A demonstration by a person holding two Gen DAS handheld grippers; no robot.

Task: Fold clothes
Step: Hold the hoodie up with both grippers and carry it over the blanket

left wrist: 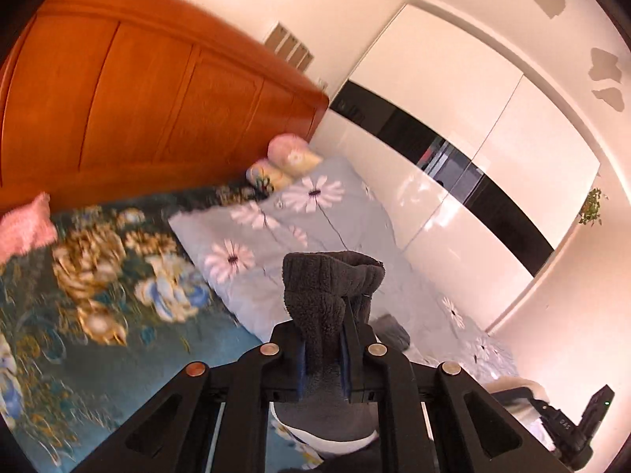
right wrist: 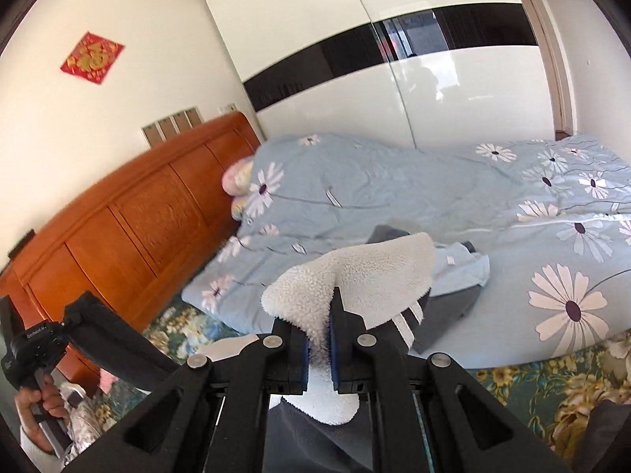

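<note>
Left gripper (left wrist: 324, 339) clamps grey fleece garment (left wrist: 323, 295); right gripper (right wrist: 320, 339) too (white lining).

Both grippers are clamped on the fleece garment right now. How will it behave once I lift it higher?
Likely floppy: the fleece garment bunches and droops over the right gripper. Probably light yet bulky, judging by its thick pile. Slipping seems unlikely, since fabric fills the left gripper.

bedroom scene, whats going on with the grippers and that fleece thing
A person is holding a garment up over the bed with two handheld grippers. The left gripper is clamped on a dark grey knitted part of the garment, and the right gripper is clamped on its white fleecy lining. The garment is lifted off the bed, not yet folded. Below lies a light blue daisy-print duvet, with a wooden headboard behind.
</note>
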